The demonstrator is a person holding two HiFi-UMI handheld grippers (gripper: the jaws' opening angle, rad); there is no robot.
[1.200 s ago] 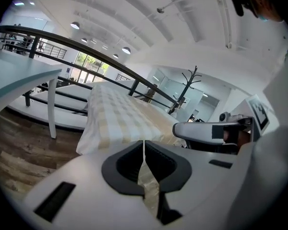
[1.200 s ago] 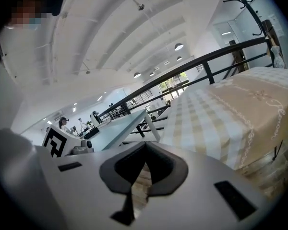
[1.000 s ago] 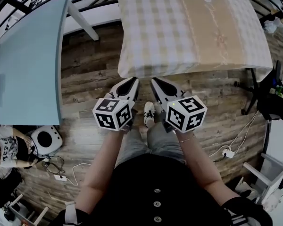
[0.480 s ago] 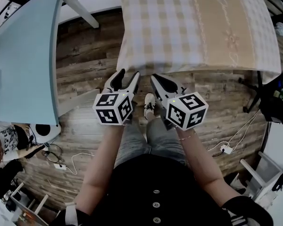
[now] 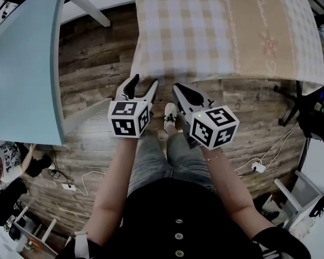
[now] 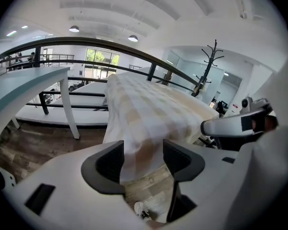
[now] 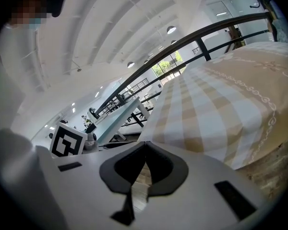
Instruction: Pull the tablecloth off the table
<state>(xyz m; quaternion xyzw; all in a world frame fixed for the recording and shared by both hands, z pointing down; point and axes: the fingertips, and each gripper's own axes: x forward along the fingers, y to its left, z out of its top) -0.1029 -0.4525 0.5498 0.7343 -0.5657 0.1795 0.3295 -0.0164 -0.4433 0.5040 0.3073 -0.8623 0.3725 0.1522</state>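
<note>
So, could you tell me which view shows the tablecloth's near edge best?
The head view: the near edge of the tablecloth runs unbroken from corner to corner. The left gripper view shows only one hanging corner; the right gripper view shows the top and part of the drop.

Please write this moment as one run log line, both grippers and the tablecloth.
tablecloth: spread, not yet pulled | left gripper: jaws opening, cloth edge in the gap, not pinched | right gripper: shut, empty

White right tongs (image 5: 176,87) carry a marker cube (image 5: 213,127); black buttoned top (image 5: 167,209), grey trousers (image 5: 151,161).
</note>
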